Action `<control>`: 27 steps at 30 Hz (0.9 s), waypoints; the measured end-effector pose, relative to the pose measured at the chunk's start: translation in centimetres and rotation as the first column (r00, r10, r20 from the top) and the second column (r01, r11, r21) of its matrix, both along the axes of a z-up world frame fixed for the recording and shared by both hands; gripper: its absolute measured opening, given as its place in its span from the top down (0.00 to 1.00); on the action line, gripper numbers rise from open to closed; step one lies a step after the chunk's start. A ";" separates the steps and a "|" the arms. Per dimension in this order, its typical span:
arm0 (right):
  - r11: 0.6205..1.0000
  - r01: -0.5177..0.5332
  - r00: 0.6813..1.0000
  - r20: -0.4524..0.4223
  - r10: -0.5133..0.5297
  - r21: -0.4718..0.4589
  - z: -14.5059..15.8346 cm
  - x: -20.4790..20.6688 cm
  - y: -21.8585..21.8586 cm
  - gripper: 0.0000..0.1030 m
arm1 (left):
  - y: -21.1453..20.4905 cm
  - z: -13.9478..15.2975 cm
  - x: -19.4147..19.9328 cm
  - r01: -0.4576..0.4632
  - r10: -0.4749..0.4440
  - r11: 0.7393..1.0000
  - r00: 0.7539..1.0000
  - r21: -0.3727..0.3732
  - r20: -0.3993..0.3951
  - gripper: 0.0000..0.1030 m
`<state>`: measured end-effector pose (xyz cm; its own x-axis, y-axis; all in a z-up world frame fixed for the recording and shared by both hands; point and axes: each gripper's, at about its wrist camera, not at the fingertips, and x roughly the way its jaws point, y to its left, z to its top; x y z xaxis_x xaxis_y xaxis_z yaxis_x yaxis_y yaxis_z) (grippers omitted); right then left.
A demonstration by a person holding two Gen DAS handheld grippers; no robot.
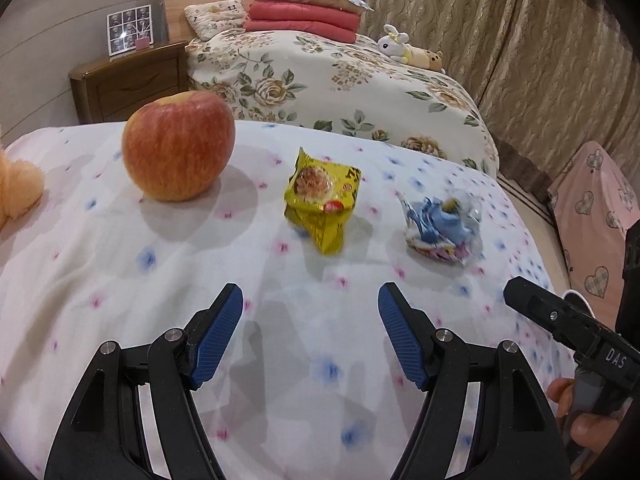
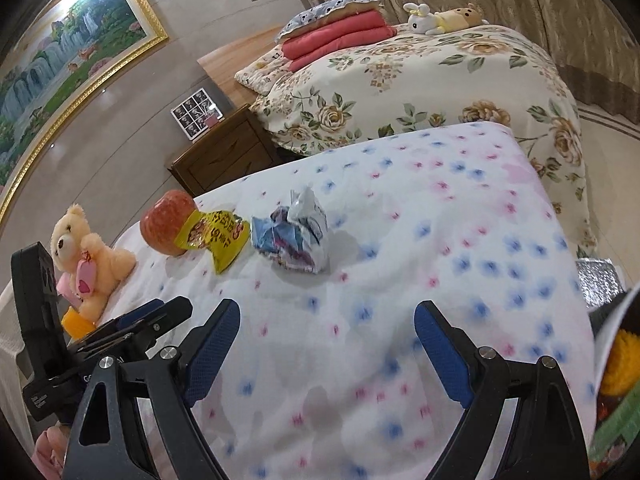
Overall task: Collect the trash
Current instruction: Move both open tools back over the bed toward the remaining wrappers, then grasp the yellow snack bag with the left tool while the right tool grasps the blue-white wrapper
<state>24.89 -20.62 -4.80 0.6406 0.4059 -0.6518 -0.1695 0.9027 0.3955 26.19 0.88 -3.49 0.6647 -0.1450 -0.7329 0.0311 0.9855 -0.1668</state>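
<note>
While both wrappers lie on the bed [image 1: 120, 280], my left gripper [image 1: 310, 332] and right gripper [image 2: 326, 344] hang wide and empty; next, I close on the yellow wrapper [image 1: 322, 204] and the blue wrapper [image 2: 292, 236].

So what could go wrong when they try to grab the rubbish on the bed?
1. The crumpled yellow snack wrapper lies close to the round red apple; the open left tool might bump the apple and set it rolling.
2. The crinkled blue-and-white plastic wrapper sits on the soft flowered white blanket, so the open right tool could pinch fabric too.
3. Both tools are close together and might collide.
</note>
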 end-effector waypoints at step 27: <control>0.998 -0.056 0.998 -0.007 0.056 -0.037 -0.2 3.7 2.8 0.84 | -1.1 -0.4 4.1 0.047 -0.047 0.999 0.999 -0.011 0.004 0.87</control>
